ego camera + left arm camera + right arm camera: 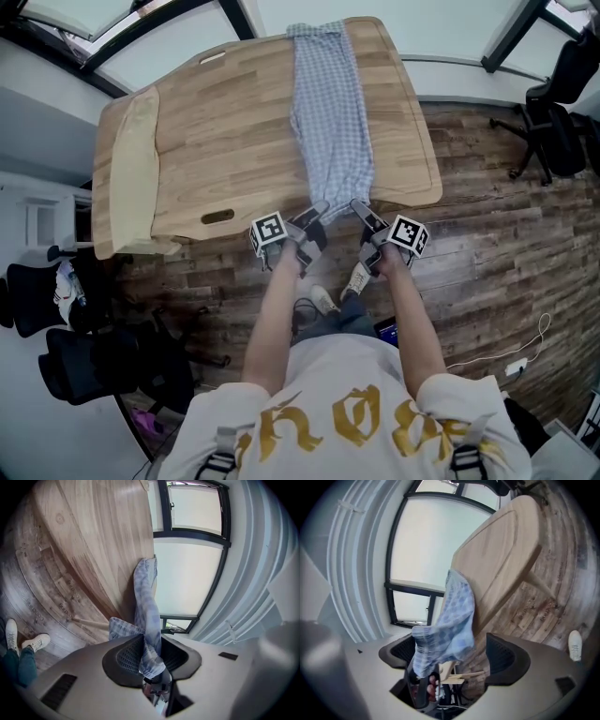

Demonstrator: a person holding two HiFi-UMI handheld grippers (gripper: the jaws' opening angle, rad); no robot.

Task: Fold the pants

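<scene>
On the table (234, 122), pants (328, 112) (blue-checked)

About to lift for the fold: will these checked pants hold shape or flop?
Probably floppy: the pants bunch into a twisted strip where the left gripper clamps them. Likely light and thin: a loose edge merely drapes inside the open right gripper, so it could slip free.

The person wears a white T-shirt (347, 412) with golden letters and blue jeans (349, 319); the left gripper (319, 208) and right gripper (361, 207) carry black-and-white marker cubes (269, 230).
</scene>
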